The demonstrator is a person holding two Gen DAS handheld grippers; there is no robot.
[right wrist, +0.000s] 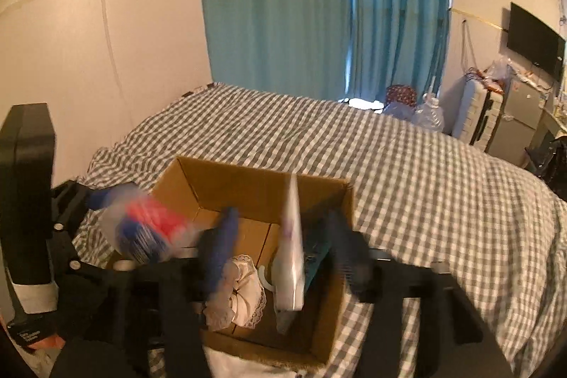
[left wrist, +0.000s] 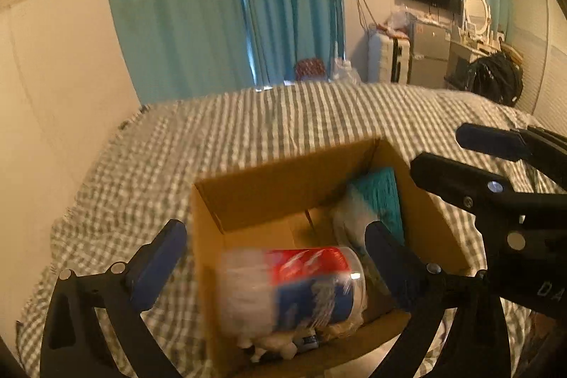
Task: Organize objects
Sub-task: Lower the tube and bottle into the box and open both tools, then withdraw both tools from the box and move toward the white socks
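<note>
An open cardboard box [left wrist: 283, 165] sits on the checked bed. My left gripper [left wrist: 276, 257] is open wide above its near left part. A blurred clear packet with a red and blue label [left wrist: 294, 286] lies between the fingers, and neither pad presses on it. That packet [right wrist: 149, 229] shows at the left of the right wrist view. My right gripper [right wrist: 283, 243] is open over the box [right wrist: 248, 172], astride a flat white packet [right wrist: 292, 236] that stands on edge without touching the pads. In the left wrist view the right gripper [left wrist: 439, 149] reaches in from the right.
Inside the box lie a teal item [left wrist: 382, 201] and a white lacy cloth [right wrist: 241, 289]. The grey-and-white checked bedsheet [right wrist: 407, 172] spreads all round. A wall [left wrist: 53, 94] runs along the left, blue curtains [right wrist: 283, 6] hang behind, and a suitcase [right wrist: 478, 116] stands far right.
</note>
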